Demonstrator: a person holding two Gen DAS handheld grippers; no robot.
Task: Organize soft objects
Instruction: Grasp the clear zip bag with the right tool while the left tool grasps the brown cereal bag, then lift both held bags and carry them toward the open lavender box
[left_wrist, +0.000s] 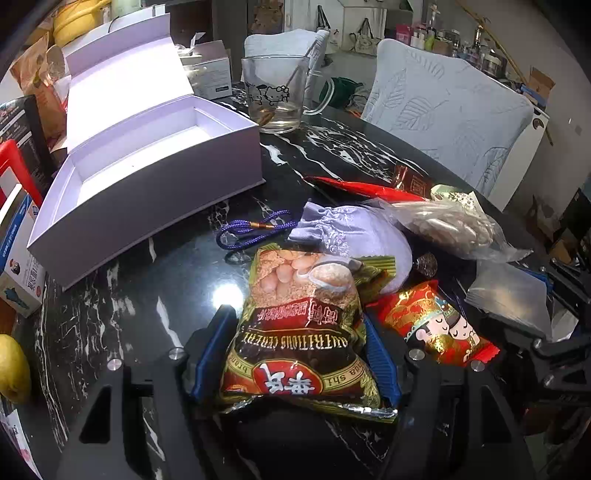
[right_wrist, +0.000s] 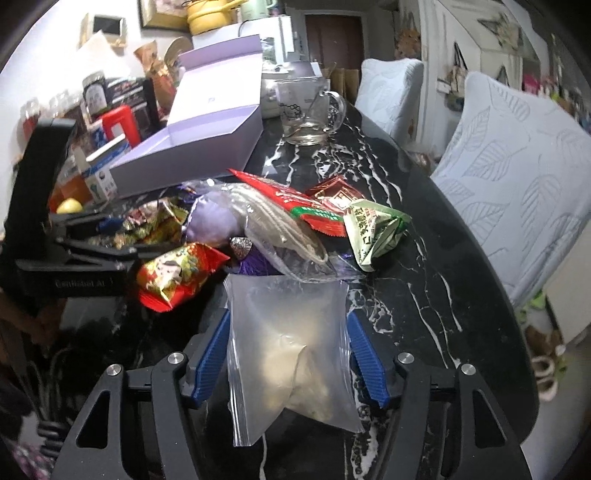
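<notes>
lying lengthwise between the blue fingers (left_wrist: 207, 354) of the left tool (left_wrist: 295, 354) is a cereal packet (left_wrist: 299, 325), its long axis running along the fingers: the crimped silver end sits nearest the camera and the far end points toward the pile of soft things. the packet is puffy, printed in brown, gold and red with a photo of cereal at its far end, and its lettering reads upside down from this view. both pads look pressed against its sides, so the left tool is clenched on it.

the right tool (right_wrist: 290, 354) has a clear zip bag (right_wrist: 291, 339) between its fingers (right_wrist: 364, 362), long axis also running along them, the sealed edge pointing away toward the pile. the bag is frosted and limp, with a pale lump settled in the corner nearest the camera. a little gap shows between each pad and the bag, so this tool looks released, the bag lying loose on the black marbled desk (right_wrist: 406, 258).

beyond them lie a lilac pouch (left_wrist: 354, 236) with a purple cord (left_wrist: 251, 230), a red wedding-figure packet (left_wrist: 432, 325), a clear bag of pale strands (left_wrist: 447, 225) and a long red packet (left_wrist: 369, 188). an open white box (left_wrist: 147, 177) stands at the left of the desk, with a glass mug (left_wrist: 277, 99) behind it.
</notes>
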